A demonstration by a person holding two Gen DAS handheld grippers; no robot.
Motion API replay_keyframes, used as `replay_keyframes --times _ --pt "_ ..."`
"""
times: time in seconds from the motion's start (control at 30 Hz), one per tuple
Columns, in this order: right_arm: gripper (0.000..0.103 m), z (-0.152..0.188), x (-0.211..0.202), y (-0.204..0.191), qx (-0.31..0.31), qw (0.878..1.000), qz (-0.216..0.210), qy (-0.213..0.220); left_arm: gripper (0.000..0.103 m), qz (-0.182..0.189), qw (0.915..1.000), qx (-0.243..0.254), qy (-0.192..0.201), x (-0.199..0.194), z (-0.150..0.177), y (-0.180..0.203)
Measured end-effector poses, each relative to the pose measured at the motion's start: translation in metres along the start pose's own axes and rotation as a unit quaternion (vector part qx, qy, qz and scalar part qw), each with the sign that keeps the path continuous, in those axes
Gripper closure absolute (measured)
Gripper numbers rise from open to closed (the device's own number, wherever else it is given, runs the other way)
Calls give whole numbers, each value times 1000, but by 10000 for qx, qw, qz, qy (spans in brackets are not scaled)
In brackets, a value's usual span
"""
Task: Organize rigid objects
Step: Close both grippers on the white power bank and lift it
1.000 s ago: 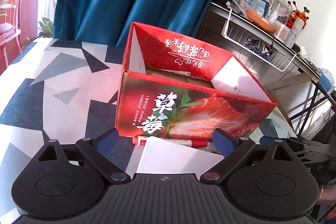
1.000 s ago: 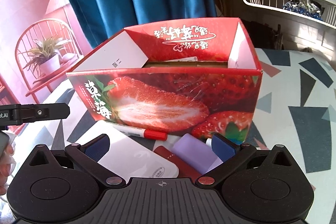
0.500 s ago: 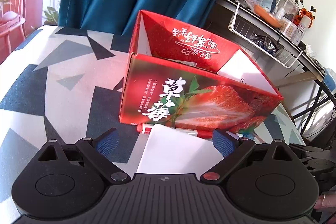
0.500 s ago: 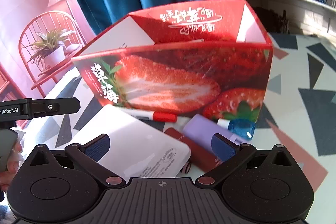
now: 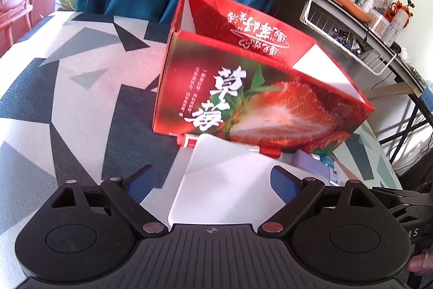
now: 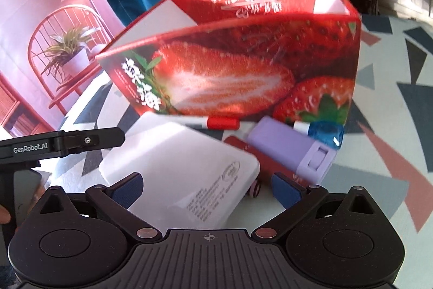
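Through the left wrist camera I see my left gripper [image 5: 212,179] with both blue pads spread wide, holding nothing. Between them lies a flat white slab [image 5: 224,186], probably a power bank. Just beyond it, a red-capped marker [image 5: 189,140] runs along the foot of the strawberry box [image 5: 243,96], open-topped on the patterned tablecloth [image 5: 67,99]. A lilac case [image 5: 307,159] peeks out right of the slab.

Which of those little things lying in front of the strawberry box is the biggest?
The flat white power bank, far broader than the purple case, dark red tube and red-capped marker beside it.
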State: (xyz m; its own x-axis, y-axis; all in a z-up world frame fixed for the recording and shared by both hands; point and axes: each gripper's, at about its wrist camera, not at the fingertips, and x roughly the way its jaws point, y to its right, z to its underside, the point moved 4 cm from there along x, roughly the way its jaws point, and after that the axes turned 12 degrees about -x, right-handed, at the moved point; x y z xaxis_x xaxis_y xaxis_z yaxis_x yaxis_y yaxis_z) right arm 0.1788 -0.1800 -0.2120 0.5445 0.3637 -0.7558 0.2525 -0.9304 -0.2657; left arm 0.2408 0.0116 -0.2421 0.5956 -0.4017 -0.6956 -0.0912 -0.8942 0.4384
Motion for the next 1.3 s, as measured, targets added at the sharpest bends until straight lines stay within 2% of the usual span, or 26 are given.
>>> replay_keyframes --times 0.07,0.23,0.53,0.7,1.0,1.3 --pt "4 4 1 -2 -5 9999 -52 -98 14 20 10000 6 -55 3 1 0" --pt "18 10 10 0 146 9993 -209 -289 18 -20 9998 -93 -173 13 3 -5" --pt "24 13 13 -4 97 9988 -379 -299 19 -15 9991 -312 -297 24 6 -10" --pt "31 10 13 -4 35 9989 -396 -254 25 83 9988 -286 -386 26 11 -7" --pt "31 8 10 -10 -360 9989 -249 -170 25 107 9987 -319 -382 24 13 -5" --pt "33 2 0 -16 -831 9965 14 16 24 221 9993 -200 -205 12 12 3"
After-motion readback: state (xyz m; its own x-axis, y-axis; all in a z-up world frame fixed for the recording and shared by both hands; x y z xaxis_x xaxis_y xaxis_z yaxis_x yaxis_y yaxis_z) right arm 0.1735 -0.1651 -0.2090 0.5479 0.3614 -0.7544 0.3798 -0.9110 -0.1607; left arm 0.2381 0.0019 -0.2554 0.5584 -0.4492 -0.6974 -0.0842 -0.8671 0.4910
